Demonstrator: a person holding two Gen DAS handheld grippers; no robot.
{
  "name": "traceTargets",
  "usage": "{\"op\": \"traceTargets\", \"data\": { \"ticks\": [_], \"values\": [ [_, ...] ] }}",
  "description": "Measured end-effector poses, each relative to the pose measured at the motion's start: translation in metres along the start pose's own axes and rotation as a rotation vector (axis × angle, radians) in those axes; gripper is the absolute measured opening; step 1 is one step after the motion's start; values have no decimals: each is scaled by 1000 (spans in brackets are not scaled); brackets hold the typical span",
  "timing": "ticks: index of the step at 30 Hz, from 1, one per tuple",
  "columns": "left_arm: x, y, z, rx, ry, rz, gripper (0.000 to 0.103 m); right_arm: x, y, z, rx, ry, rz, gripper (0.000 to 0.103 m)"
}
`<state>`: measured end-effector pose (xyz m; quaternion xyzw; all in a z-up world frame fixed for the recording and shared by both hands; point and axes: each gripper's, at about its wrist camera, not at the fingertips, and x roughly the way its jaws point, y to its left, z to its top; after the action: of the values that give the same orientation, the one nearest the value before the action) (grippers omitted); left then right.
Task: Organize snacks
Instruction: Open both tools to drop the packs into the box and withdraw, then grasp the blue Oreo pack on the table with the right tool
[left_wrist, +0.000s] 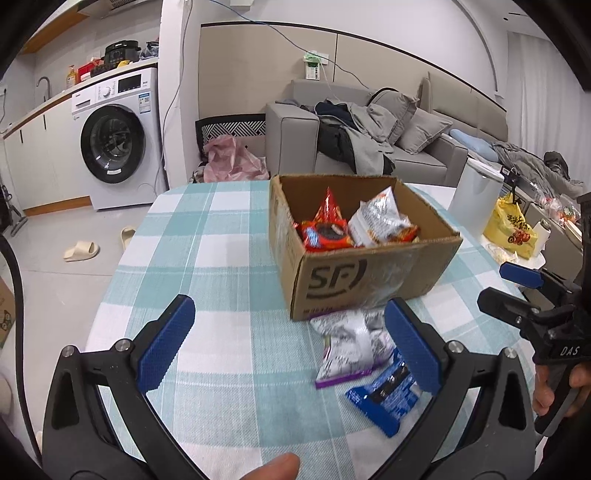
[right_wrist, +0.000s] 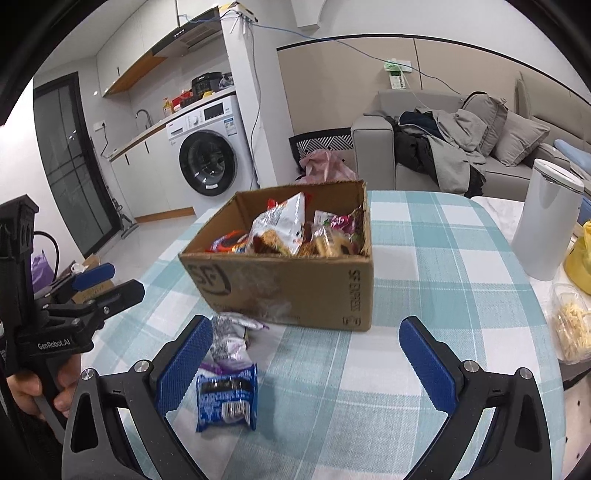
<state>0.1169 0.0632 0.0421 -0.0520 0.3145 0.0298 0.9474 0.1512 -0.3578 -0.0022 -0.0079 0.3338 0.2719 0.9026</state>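
A cardboard box stands on the checked tablecloth with several snack packets inside. In front of it lie a white-and-purple packet and a blue packet. My left gripper is open over bare cloth, with both loose packets just inside its right finger. My right gripper is open too, and the blue packet lies beside its left finger. Nothing is between the pads of either one. Each gripper shows at the side of the other's view.
A white canister stands on the table's right side, with a clear tub of food and a yellow bag near it. A sofa and a washing machine lie beyond the table.
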Motion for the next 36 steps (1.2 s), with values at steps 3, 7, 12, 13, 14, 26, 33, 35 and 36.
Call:
{"op": "traceTargets", "data": {
  "ticks": [3, 7, 12, 13, 14, 26, 33, 35, 36],
  "values": [
    [-1, 2, -11, -2, 14, -4, 102, 4, 4, -11, -22, 22, 7, 103],
    [-1, 2, -22, 2, 25, -2, 102, 10, 12, -23, -47, 63, 13, 103],
    [1, 2, -27, 14, 33, 5, 102, 20, 21, -34, -82, 112, 20, 103],
    [2, 1, -28, 13, 39, -1, 102, 20, 22, -35, -87, 118, 22, 103],
    [4, 2, -28, 12, 43, -3, 102, 22, 24, -38, -94, 126, 27, 103],
    [19, 1, -36, 17, 78, 2, 102, 44, 39, -56, -120, 206, 66, 103],
    [23, 2, -38, 20, 87, 9, 102, 63, 41, -66, -98, 275, 97, 103],
    [23, 3, -38, 17, 87, 12, 102, 66, 42, -67, -99, 287, 101, 103],
    [23, 4, -38, 13, 88, 13, 102, 66, 42, -67, -99, 287, 103, 103]
  ]
}}
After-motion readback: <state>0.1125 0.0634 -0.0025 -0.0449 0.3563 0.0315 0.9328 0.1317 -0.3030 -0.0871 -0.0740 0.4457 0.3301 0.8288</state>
